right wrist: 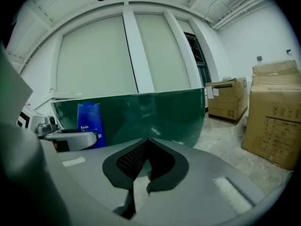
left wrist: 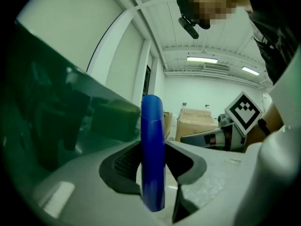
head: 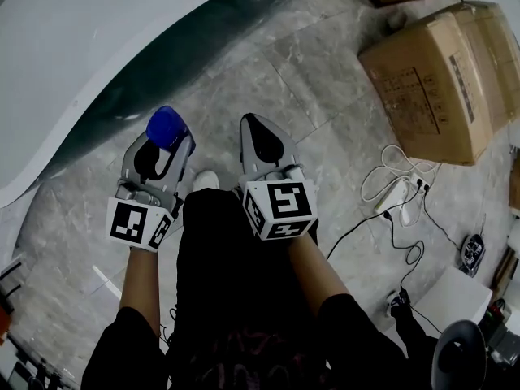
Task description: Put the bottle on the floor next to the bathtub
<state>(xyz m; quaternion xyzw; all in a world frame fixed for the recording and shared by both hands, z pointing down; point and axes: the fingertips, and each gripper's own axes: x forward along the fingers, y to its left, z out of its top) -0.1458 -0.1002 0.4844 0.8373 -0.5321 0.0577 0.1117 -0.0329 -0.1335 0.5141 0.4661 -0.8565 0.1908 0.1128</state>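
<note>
Left claw clamps the bottle, seemingly above the floor beside the bathtub; right claw is closed, empty. Next: lower it upright, then release.

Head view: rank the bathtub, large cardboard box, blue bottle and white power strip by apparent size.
1. bathtub
2. cardboard box
3. blue bottle and white power strip: about alike; bottle is end-on and nearer the camera, so unranked.
</note>
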